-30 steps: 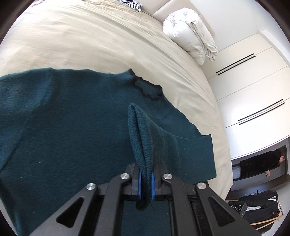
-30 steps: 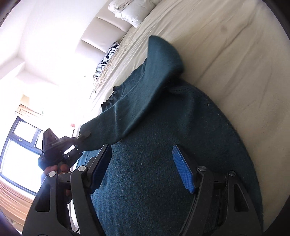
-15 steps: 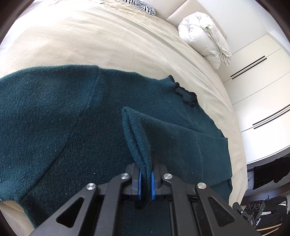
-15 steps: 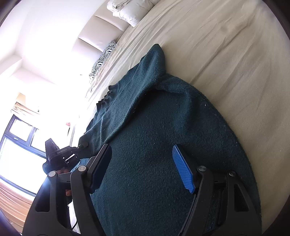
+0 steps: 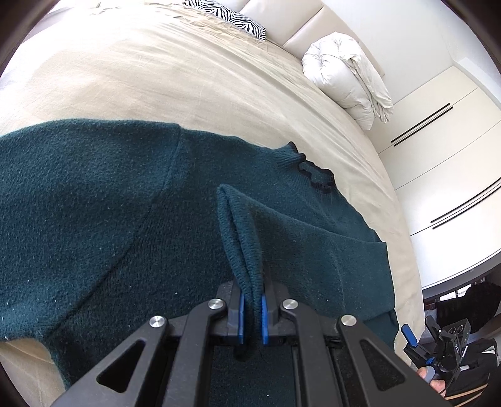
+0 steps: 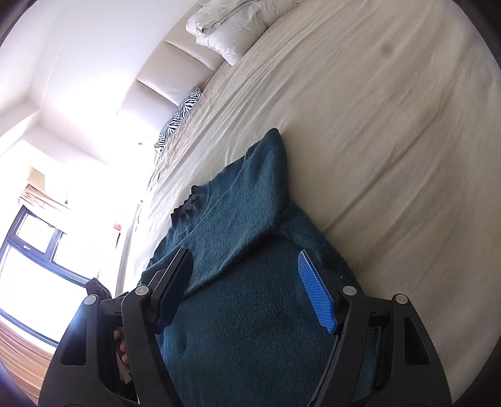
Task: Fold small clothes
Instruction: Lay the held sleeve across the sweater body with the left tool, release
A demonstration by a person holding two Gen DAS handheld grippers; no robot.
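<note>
- right, the sweater [image 5: 94, 203] lies spread on the bed [image 5: 156, 78], a dark teal knit across a pale beige sheet with soft wrinkles running over it.
- left gripper [image 5: 250, 316] has its blue pads pressed together on a folded cuff [image 5: 241, 238] of that sweater, the knit edge standing up out of the jaws in a narrow ridge.
- the sleeve runs from the pinch off to the right, draped over the body of the sweater, with the dark-trimmed collar [image 5: 313, 172] just beyond it.
- right gripper [image 6: 250, 291] hangs over the lower body of the sweater with its jaws spread wide, nothing between them, the ribbed blue pad [image 6: 316, 294] clear of the knit.
- from the right wrist view one shoulder of the sweater comes to a point toward the middle of the bed.
- a bundled white duvet [image 5: 347, 75] sits at the head of the bed against a padded cream headboard [image 6: 162, 84], and a zebra-print pillow [image 5: 231, 15] lies beside it.
- white wardrobe doors [image 5: 444, 150] with thin dark handles line one wall.
- a bright window [image 6: 34, 266] with a dark frame glares on the other side, washing out that corner.
</note>
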